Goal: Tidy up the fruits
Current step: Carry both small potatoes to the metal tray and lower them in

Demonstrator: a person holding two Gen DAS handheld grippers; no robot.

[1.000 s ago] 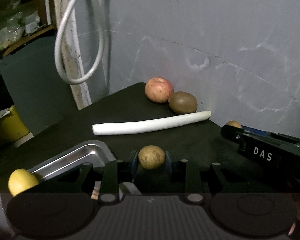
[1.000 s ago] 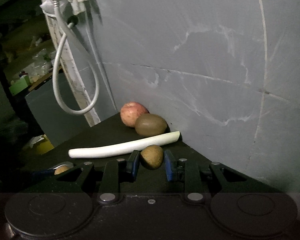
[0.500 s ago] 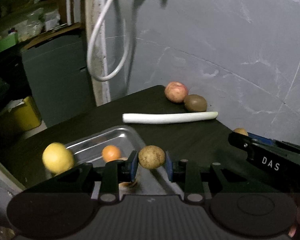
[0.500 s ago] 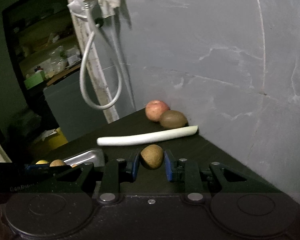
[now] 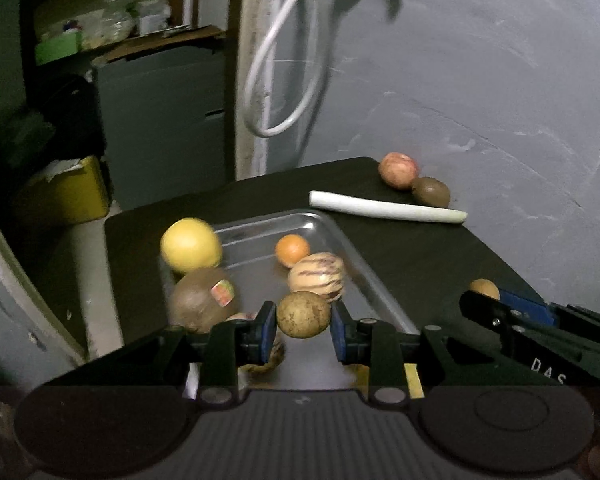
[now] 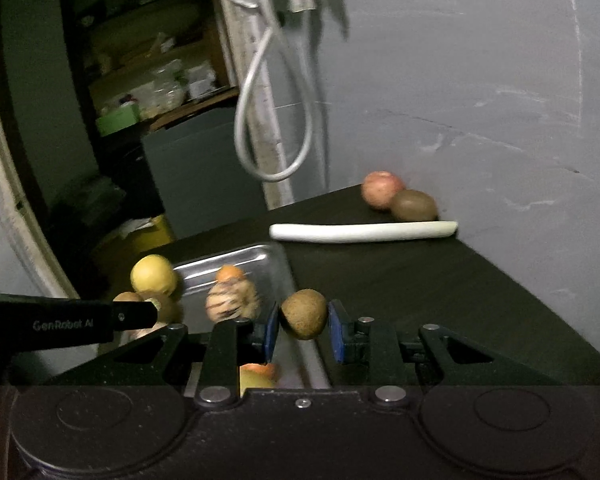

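Both grippers were clenched: the left gripper (image 5: 303, 325) grasped a small brown fruit (image 5: 303, 314) over the near end of the metal tray (image 5: 364, 276), and the right gripper (image 6: 303, 327) grasped a second brown fruit (image 6: 304, 313) just right of it. An apple (image 5: 398, 169) and a kiwi (image 5: 431, 192) lay touching at the table's far right corner.

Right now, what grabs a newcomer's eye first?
Each pair of tongs is shut on a small brown fruit: left tongs on a speckled brown fruit, right tongs on a rough brown fruit. Beyond them a steel tray holds a striped melon, an orange and a big yellow fruit. A long white stalk lies near the wall.
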